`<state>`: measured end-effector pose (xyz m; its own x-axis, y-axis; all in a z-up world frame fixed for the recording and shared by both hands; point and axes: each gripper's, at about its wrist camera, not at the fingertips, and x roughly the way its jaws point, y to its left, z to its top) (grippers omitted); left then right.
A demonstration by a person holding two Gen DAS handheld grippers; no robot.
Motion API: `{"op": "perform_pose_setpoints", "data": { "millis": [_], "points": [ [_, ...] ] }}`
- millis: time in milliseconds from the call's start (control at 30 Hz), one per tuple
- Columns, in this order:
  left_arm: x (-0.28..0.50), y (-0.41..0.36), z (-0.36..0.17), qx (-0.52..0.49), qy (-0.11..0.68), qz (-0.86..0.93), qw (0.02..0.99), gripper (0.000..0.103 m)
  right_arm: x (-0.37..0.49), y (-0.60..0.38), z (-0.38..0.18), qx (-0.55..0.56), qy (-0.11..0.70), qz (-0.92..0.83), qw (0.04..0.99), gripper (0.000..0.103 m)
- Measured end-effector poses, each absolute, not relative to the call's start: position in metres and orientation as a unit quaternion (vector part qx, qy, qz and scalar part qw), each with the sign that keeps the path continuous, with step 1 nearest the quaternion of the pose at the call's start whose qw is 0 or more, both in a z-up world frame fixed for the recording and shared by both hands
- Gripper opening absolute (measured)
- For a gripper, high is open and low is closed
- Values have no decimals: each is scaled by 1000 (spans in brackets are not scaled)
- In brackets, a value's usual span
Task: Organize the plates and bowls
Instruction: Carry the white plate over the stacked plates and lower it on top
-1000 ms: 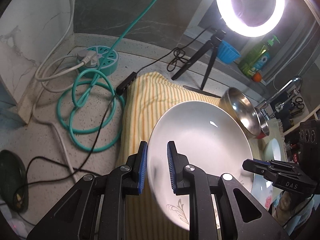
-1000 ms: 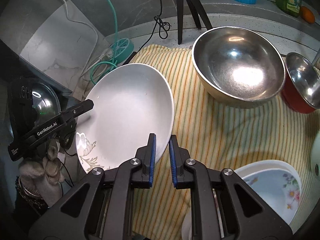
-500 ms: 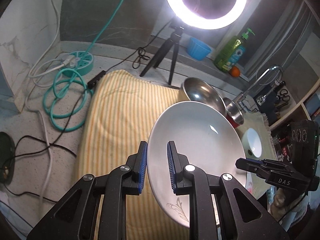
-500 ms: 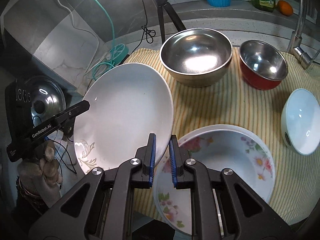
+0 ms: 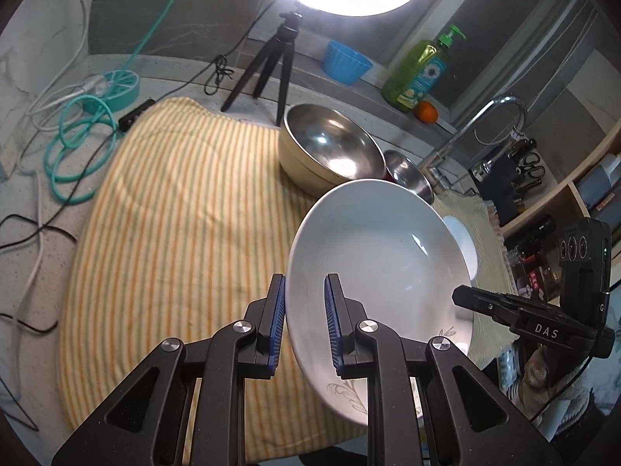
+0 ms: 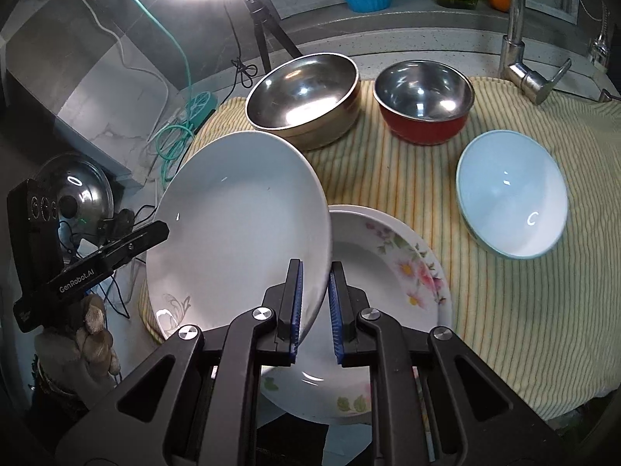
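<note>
The white, shallow ceramic plate with a faint grey leaf motif [image 6: 236,225] is up off the yellow-striped cloth [image 5: 174,213], tilted and carried between both tools. The left gripper [image 5: 304,322] has its blue pads on either side of the plate's near rim; the right gripper [image 6: 313,303] pinches the opposite edge, so each set of jaws is closed on the plate.

A second ago the plate hung over the left part of the cloth with the wide steel bowl [image 6: 302,97] just behind it. Since then it has travelled right and toward the front edge, and now hangs partly over the floral-patterned deep plate [image 6: 388,272] lying flat below. The left half of the cloth is bare.

To my eye that looks like plates being stacked: white on floral. What's left would be levelling it and lowering it squarely, since it is still tipped steeply and sits off-centre to the left of the lower plate. The red-sided steel bowl [image 6: 425,108] and the pale blue bowl [image 6: 510,200] stand apart, untouched.
</note>
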<state>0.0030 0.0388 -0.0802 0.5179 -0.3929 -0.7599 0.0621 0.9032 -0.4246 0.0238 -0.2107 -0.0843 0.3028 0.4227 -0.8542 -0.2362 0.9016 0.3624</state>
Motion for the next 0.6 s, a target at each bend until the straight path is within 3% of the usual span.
{"op": "perform_pose_setpoints", "data": {
  "millis": [600],
  "points": [
    [-15, -20, -106, -159, 521, -152, 825, 18, 12, -269, -120, 83, 586, 170, 788, 14]
  ]
}}
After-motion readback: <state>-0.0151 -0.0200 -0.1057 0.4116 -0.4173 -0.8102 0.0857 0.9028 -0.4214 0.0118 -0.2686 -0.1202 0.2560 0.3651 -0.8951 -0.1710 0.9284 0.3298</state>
